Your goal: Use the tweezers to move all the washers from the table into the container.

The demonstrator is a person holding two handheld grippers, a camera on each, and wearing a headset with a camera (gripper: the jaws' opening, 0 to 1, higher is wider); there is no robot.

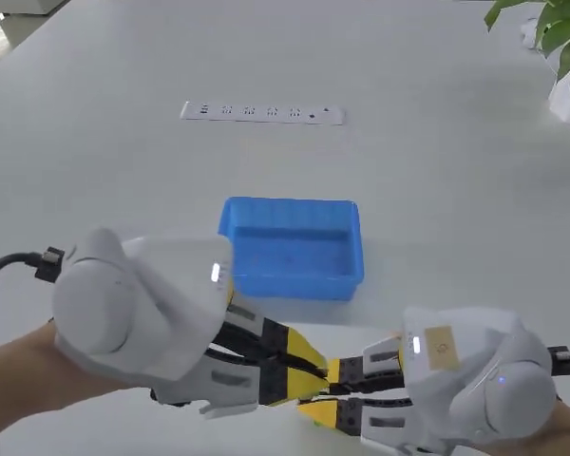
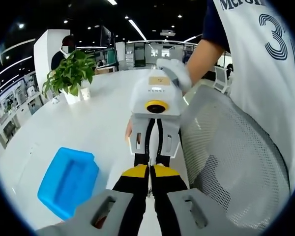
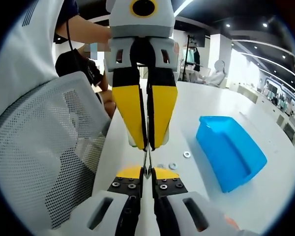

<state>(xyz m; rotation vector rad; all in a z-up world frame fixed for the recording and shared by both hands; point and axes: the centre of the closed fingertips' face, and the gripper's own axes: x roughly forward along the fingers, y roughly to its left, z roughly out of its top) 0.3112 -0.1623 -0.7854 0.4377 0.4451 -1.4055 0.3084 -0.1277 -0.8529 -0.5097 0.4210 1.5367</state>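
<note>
At a white table point(image 1: 437, 171), a person in a white numbered jersey point(image 2: 255, 59) brings two hand-held grippers nose to nose above the near edge. The left tool point(image 2: 150, 172) and the right tool point(image 3: 147, 173) point at each other, tips almost touching. In the right gripper view, a slim pair of metal tweezers point(image 3: 146, 160) runs between them. The left tool's long yellow jaws are pressed together on its upper part, and the right tool's jaws are drawn in tight on its lower end.

Three small washers point(image 3: 187, 154) lie loose on the table in that same view. They sit just beside the right tool's tips at about 2 o'clock, between the tips and the blue plastic container point(image 1: 294, 280).

From the head view the container stands at 12 o'clock from the meeting tools, near them but apart, its open top facing up. A white power strip point(image 1: 261, 112) lies farther off along the same 12 o'clock line. A potted plant point(image 2: 71, 73) stands at the table's far corner, at 1 o'clock in the head view. A grey mesh chair point(image 2: 236, 157) is pulled up at the near side beside the person.
</note>
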